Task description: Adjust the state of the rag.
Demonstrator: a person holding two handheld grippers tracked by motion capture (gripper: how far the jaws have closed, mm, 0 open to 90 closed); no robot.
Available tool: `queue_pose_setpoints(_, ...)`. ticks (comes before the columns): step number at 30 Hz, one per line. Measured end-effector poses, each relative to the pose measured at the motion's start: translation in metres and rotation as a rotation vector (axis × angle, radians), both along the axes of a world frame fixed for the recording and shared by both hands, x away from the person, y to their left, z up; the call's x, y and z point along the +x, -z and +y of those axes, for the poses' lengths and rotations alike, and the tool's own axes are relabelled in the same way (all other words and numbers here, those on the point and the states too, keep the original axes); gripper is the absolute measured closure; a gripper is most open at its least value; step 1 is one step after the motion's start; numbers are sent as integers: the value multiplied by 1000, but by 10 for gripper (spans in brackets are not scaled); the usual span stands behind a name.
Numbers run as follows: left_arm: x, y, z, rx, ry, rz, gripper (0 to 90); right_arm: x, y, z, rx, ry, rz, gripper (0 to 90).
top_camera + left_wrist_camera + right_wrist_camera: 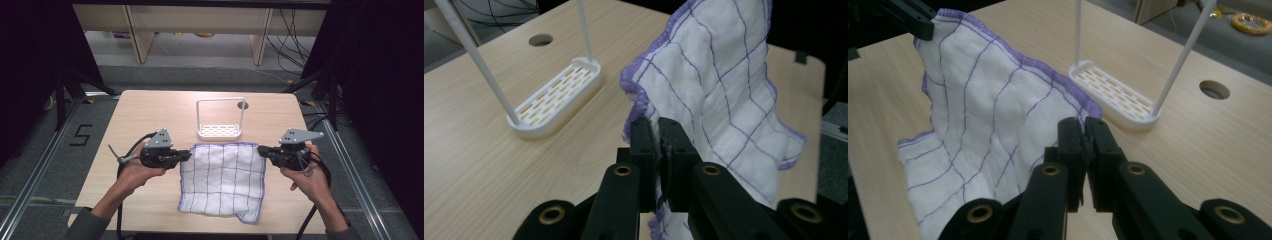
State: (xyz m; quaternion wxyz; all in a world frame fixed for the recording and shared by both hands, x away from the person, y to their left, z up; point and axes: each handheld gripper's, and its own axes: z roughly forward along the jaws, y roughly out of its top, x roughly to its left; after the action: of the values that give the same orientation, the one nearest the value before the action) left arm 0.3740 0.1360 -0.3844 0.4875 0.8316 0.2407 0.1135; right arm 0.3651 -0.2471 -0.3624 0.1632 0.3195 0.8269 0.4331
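Note:
A white cloth [222,177] with purple grid lines and a purple hem hangs between my two grippers above the table. My left gripper [188,155] is shut on the cloth's far left corner, and its own view shows the cloth [719,80] pinched between the black jaws of this left gripper [659,125]. My right gripper [261,149] is shut on the far right corner; in its own view the cloth [988,115] runs from the right gripper [1083,125] across to the other gripper's jaw [913,17]. The near edge of the cloth still rests on the table.
A white rack [220,120] with a slotted base and a tall hoop handle stands just beyond the cloth, near mid-table. A round cable hole [243,105] lies behind it. The table's wooden top [140,110] ends at dark floor and rails on both sides.

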Motion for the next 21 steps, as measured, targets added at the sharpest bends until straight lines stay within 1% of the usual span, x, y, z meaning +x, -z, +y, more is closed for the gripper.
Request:
queue_pose_setpoints(1, -4, -6, 2, 4, 4, 2, 851, -3, -7, -1, -8, -9, -23, 866)
queue_pose_setpoints(2, -8, -11, 4, 2, 6, -1, 850, -8, -12, 0, -5, -12, -25, 866)
queue_pose_setpoints(3, -12, -16, 6, -12, 20, 0, 850, -11, -18, 0, -3, -24, -42, 866)
queue_pose_setpoints(4, -18, -21, 8, -24, 23, -2, 850, -15, -24, 0, 2, -32, -57, 866)
queue_pose_setpoints(5, -24, -27, 9, -29, 34, -5, 850, -20, -29, 0, 11, -46, -68, 866)
queue_pose_setpoints(6, -31, -35, 10, -38, 47, -19, 850, -26, -35, 1, 16, -42, -79, 866)
queue_pose_setpoints(7, -36, -39, 11, -46, 54, -26, 850, -33, -42, 1, 24, -59, -91, 866)
queue_pose_setpoints(8, -42, -45, 13, -43, 60, -37, 850, -37, -47, 1, 28, -58, -106, 866)
queue_pose_setpoints(10, -53, -57, 15, -56, 75, -48, 849, -48, -58, 1, 42, -83, -130, 866)
queue_pose_setpoints(11, -58, -62, 17, -64, 81, -50, 849, -54, -64, 1, 49, -88, -132, 866)
queue_pose_setpoints(12, -62, -68, 18, -74, 89, -54, 849, -58, -69, 1, 58, -87, -156, 866)
queue_pose_setpoints(13, -66, -73, 20, -80, 94, -63, 849, -63, -74, 1, 69, -94, -154, 866)
queue_pose_setpoints(14, -71, -80, 23, -89, 94, -66, 849, -67, -79, 0, 72, -102, -169, 867)
queue_pose_setpoints(15, -73, -84, 24, -90, 95, -71, 848, -72, -85, -1, 80, -109, -162, 866)
queue_pose_setpoints(16, -76, -89, 26, -87, 94, -80, 848, -73, -88, -2, 76, -113, -171, 866)
queue_pose_setpoints(17, -77, -93, 27, -82, 91, -85, 848, -76, -91, -1, 100, -120, -155, 866)
queue_pose_setpoints(18, -78, -95, 28, -84, 90, -77, 847, -78, -94, -2, 107, -118, -149, 866)
queue_pose_setpoints(19, -76, -95, 28, -84, 86, -73, 846, -77, -95, -2, 118, -119, -163, 866)
queue_pose_setpoints(20, -73, -93, 28, -82, 76, -65, 845, -75, -95, -2, 106, -123, -166, 866)
queue_pose_setpoints(21, -68, -89, 27, -76, 68, -49, 844, -71, -93, -1, 110, -114, -161, 866)
